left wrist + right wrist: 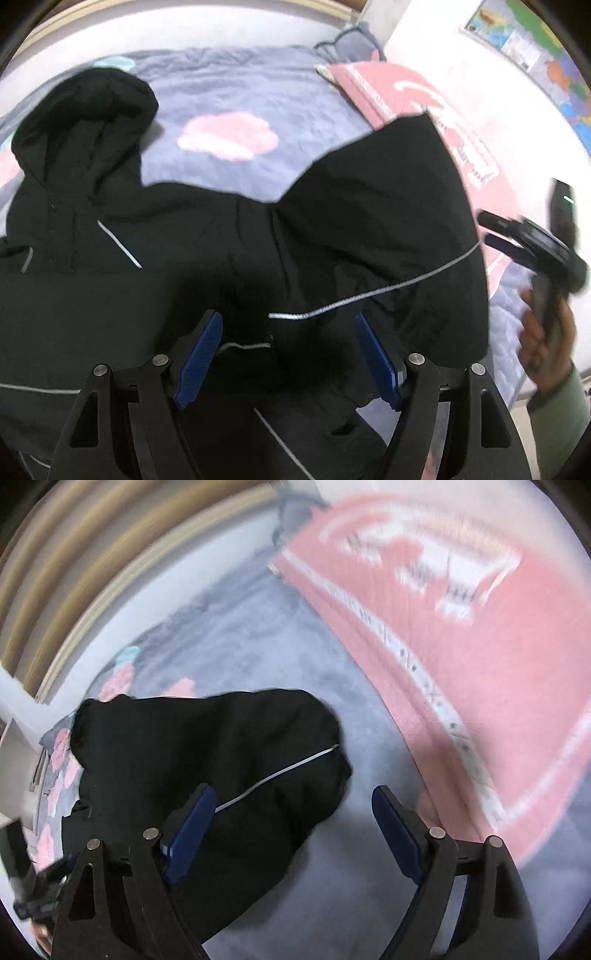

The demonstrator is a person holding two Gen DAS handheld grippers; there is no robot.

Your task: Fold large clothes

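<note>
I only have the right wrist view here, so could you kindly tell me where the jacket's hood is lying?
Observer: In the left wrist view the hood lies at the far left, flat on the grey-blue blanket, beyond the jacket body.
Operator: Thank you. Is the left claw holding any fabric?
Observer: No; the left claw is open above the jacket's middle, with nothing between its blue fingers.
Operator: And how does my right claw look from there?
Observer: The right claw shows blurred at the right edge, past the sleeve, with the hand gripping its handle.
</note>
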